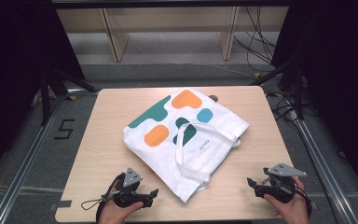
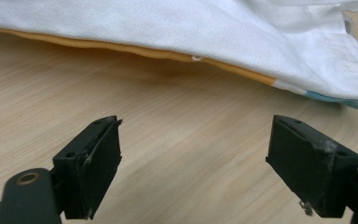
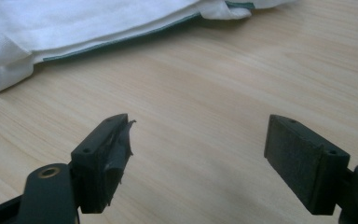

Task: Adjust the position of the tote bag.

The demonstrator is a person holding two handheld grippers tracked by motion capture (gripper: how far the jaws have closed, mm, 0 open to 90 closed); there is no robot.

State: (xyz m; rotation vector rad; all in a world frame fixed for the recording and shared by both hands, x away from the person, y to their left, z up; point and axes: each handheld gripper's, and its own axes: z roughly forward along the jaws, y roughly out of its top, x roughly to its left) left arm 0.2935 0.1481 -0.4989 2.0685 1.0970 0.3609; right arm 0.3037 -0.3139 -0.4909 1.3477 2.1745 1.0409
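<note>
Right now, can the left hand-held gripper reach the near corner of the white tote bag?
Probably yes. The left hand-held gripper is open, and bare wooden table lies between it and the tote bag; nothing stands in the way.

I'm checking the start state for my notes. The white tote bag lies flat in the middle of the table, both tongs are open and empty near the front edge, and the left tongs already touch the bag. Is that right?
Not quite. The left tongs do not touch the bag: the left gripper view shows bare table between them. The rest holds: the bag lies flat mid-table, and the right tongs are open and empty too.
</note>
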